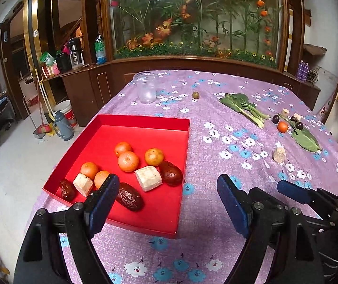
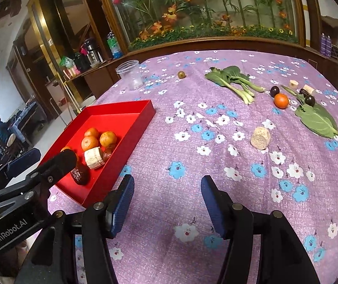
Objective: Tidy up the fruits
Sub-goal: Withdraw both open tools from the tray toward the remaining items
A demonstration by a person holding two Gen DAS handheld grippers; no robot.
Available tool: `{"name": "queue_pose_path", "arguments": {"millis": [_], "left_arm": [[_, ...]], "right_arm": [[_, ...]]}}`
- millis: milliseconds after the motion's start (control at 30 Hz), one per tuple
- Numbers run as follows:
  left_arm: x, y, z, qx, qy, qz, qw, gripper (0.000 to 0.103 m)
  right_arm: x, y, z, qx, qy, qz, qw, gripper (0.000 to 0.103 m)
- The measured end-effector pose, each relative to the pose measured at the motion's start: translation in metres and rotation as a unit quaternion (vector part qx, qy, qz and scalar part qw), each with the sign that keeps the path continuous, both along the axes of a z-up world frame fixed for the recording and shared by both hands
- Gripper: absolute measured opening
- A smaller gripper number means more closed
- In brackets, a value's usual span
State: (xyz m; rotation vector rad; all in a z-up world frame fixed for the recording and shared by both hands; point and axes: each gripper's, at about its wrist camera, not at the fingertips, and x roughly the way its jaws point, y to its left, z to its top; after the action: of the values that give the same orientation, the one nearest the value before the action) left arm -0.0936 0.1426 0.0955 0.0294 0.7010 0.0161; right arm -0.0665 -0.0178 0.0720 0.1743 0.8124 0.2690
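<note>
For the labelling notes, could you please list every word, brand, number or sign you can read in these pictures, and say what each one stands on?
"GenRobot.AI": white lettering on the black body of the left gripper, seen in the right wrist view.
Green label of the water bottle on the sideboard: too small and blurred to read.
Red and white bucket on the floor: markings unreadable.
Nothing else carries readable text.
</note>
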Motion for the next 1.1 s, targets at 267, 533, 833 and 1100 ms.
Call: {"name": "queue_pose_path", "arguments": {"millis": [267, 533, 833, 1100], "left_arm": [[0.003, -0.001, -0.005, -0.001, 0.009, -0.002, 1.0000, 0.084], [0.010, 0.001, -0.013, -0.023, 0.030, -0.012, 0.9992, 0.084], [0.024, -0.003, -0.033, -0.055, 0.064, -0.033, 0.9959, 0.084], [0.030, -0.017, -0.042, -0.086, 0.080, -0.068, 0.9907, 0.084]], "right_arm": [[0.001, -0.003, -0.005, 0.002, 0.006, -0.002, 1.000, 0.064], [0.001, -0.019, -0.004, 0.000, -0.002, -0.009, 1.000, 0.064], [-0.004, -0.135, -0.016, -0.017, 0.022, -0.135, 0.990, 0.066], [0.041, -0.174, -0.006, -0.005, 0.011, -0.145, 0.989, 0.066]]}}
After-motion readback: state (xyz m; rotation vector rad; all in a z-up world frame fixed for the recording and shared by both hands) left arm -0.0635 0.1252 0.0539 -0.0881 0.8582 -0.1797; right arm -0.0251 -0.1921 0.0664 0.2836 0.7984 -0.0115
